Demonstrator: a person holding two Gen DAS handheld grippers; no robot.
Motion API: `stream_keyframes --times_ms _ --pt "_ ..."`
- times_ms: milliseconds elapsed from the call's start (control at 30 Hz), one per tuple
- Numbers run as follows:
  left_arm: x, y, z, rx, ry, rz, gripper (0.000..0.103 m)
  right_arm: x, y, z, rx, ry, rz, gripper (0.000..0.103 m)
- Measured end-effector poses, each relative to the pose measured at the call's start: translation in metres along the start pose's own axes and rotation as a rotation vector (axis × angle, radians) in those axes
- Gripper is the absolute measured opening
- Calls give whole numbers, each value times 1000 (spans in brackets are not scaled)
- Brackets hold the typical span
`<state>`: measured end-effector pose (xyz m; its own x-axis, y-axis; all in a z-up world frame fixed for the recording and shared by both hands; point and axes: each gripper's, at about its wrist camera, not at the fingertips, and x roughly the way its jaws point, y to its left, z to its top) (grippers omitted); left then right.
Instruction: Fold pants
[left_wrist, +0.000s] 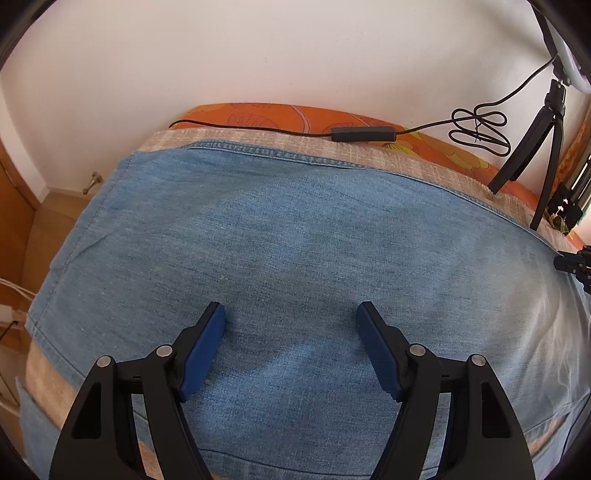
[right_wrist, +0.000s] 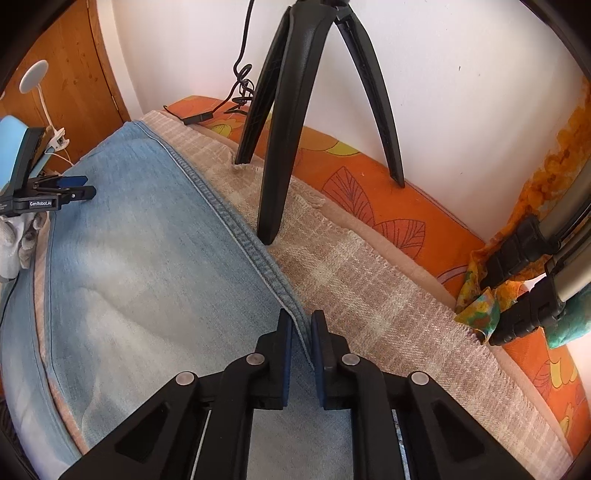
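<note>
Fingers: left gripper (left_wrist: 290, 319) spread wide over the pants (left_wrist: 295, 240); right gripper (right_wrist: 302, 325) pinches their stitched edge seam. Light-blue faded denim lies flat on beige woven cloth (right_wrist: 369, 280).

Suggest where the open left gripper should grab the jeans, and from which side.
Probably the hem edge of the jeans, approached from beyond that end. The left gripper hangs open over flat mid-fabric, which offers no fold to pinch; the hem is a free edge.
</note>
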<state>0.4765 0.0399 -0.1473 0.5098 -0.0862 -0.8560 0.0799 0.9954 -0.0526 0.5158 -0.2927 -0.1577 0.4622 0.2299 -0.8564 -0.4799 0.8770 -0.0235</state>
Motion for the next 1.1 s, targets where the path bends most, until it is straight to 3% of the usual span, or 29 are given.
stream_keyframes --times_ms 167,300,400,500,833,900,1000,1033,1100 --pt "-6 13 10 -88 17 -30 74 -44 26 -11 -17 -97 9 0" --pt "-19 27 27 -207 -7 -95 74 -79 56 -32 -43 -148 24 0" --pt "-27 31 44 -260 -31 -128 74 -95 83 -54 -91 -155 49 0" --pt "-20 25 62 -255 0 -133 76 -97 110 -76 -140 -133 91 0" --pt "37 17 77 -280 142 41 79 -100 157 -105 -270 -108 122 0" --pt "45 19 77 -284 151 91 79 -100 158 -107 -279 -109 121 0" --pt "46 26 71 -331 104 98 76 -100 156 -108 -271 -108 124 0" --pt "44 28 69 -339 82 101 72 -100 156 -107 -268 -108 119 0" --pt "41 30 64 -332 48 133 55 -101 154 -106 -261 -113 113 0"
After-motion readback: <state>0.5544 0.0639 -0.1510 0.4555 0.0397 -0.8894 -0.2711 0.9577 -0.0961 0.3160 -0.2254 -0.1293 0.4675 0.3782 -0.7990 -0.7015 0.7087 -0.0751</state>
